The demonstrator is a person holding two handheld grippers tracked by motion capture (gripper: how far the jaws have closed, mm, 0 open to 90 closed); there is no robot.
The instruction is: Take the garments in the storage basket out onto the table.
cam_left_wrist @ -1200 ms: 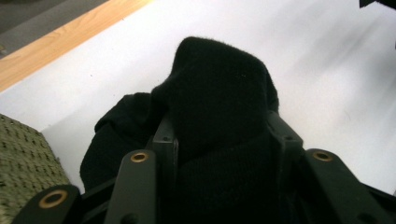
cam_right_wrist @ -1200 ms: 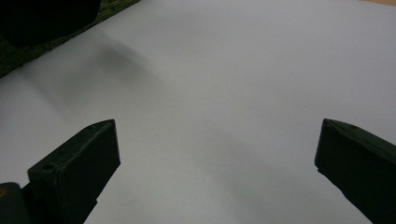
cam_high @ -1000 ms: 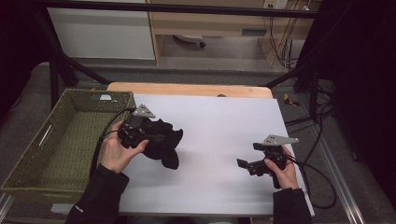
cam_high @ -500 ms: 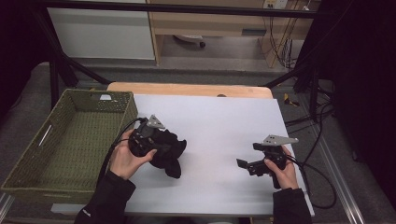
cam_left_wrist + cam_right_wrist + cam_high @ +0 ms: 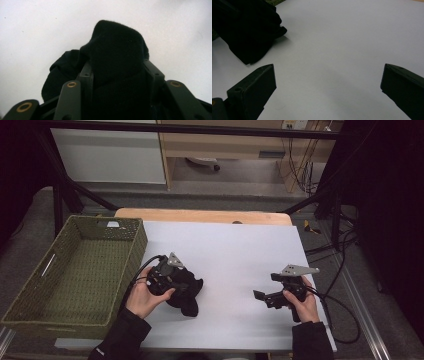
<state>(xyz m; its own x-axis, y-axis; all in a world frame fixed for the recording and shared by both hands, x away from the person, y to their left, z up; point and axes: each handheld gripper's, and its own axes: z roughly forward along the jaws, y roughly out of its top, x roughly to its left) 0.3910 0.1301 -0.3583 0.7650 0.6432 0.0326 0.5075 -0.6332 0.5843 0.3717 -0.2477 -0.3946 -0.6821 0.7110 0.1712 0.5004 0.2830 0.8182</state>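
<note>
- High view: the left gripper (image 5: 172, 279) sits on top of a black cloth (image 5: 187, 292) bunched on the white table (image 5: 230, 250). The cloth lies directly under and just ahead of its jaws, with a dark tail running out toward the person's edge of the table.
- High view: the green woven basket (image 5: 30, 307) stands just to the outer side of the left gripper, close beside the hand (image 5: 145, 295) that holds it. I see nothing lying in it apart from a pale strip on its near wall, which is too small to identify.
- High view: the right gripper (image 5: 272, 296) hovers low over bare table, well apart from the cloth. Its jaws point across toward the left gripper, so the left is by far the nearer of the 2.
- Left gripper view: the 2 jaws are closed down on a thick fold of the cloth, which rises between them and bulges past their tips. My guess is that a lift toward the basket comes next.
- Right gripper view: the jaws stand wide with nothing between them. The cloth lies ahead and off to this view's upper left corner, and a sliver of the basket shows behind it.
</note>
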